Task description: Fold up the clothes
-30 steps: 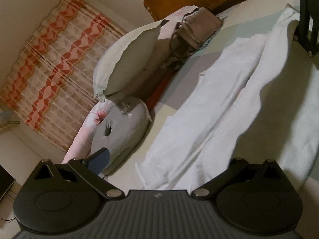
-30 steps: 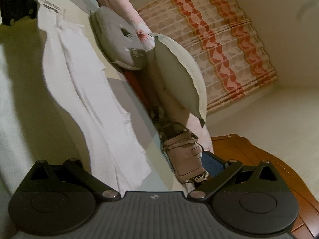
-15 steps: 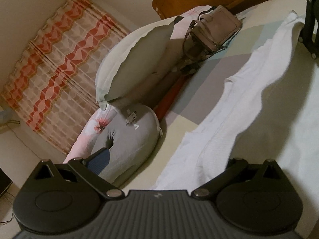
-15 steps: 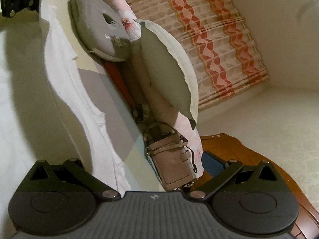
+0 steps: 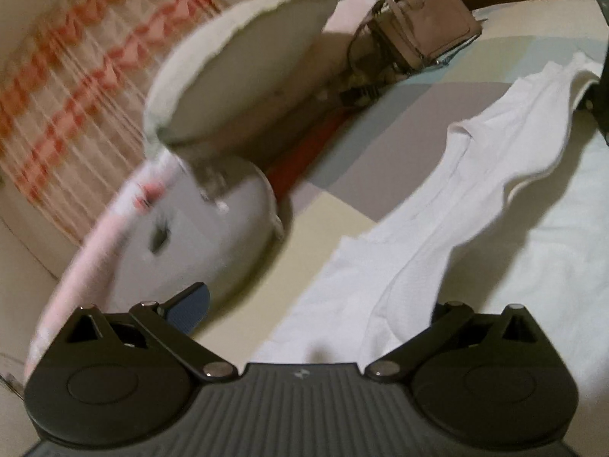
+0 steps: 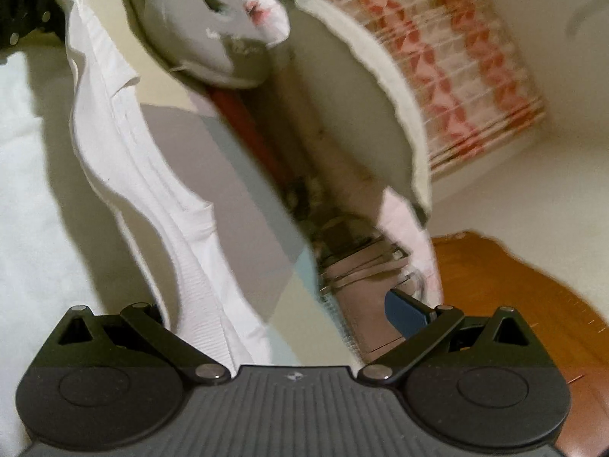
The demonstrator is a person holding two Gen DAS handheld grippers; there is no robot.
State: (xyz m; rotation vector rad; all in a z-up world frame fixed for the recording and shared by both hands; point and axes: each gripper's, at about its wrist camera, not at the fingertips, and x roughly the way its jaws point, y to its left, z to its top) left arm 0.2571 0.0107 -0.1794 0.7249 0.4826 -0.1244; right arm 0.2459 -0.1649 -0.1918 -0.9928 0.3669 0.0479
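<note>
A home bedroom: bed (image 5: 335,221), pillows (image 5: 243,76), patterned curtain (image 5: 57,87), wooden headboard (image 6: 514,285).

Pillows (image 5: 243,87) and handbag (image 5: 430,34) crowd the bed's (image 5: 331,236) far edge.

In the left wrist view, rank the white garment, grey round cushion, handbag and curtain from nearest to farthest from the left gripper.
1. White garment, right, reaching the left gripper.
2. Grey round cushion, left.
3. Handbag, top, by the headboard.
4. Curtain, far left wall.

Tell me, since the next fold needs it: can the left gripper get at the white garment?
Probably yes. The left gripper is open right over the white garment, which lies flat on the bed with nothing covering it.
</note>
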